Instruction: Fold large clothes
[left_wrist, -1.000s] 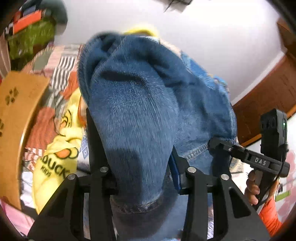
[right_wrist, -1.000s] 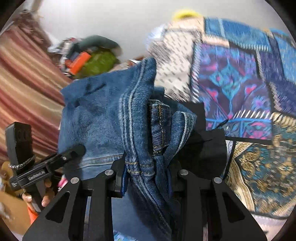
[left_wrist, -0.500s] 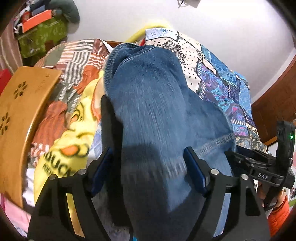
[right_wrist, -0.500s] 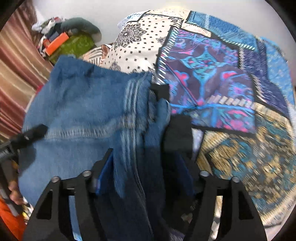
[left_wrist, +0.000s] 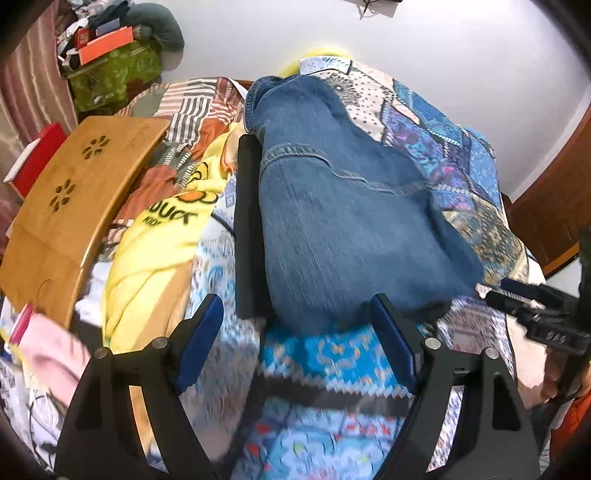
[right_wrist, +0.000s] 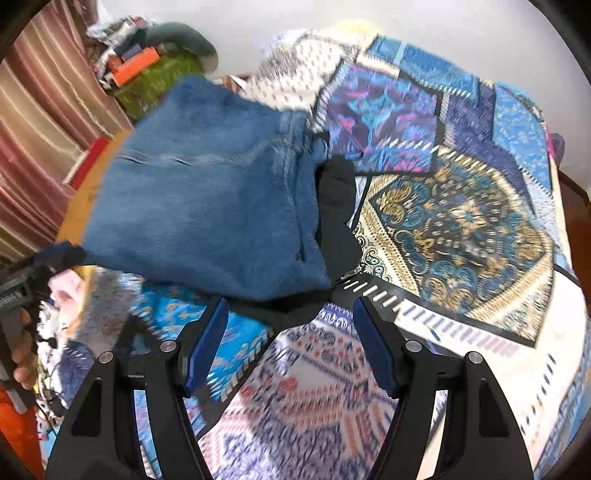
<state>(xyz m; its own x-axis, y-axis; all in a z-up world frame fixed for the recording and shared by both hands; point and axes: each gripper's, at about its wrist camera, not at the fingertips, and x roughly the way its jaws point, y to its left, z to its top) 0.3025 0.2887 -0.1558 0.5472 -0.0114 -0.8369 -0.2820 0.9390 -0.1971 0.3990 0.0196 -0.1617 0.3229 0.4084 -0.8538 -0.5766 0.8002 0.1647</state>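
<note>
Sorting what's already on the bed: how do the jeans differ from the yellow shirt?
The jeans are plain blue denim with seams; the yellow shirt is thin, printed with a duck and lettering. The jeans lie in a folded stack over something black; the shirt lies loose and rumpled beside a wooden tray. Both rest on the patterned bedspread, ungripped.
</note>
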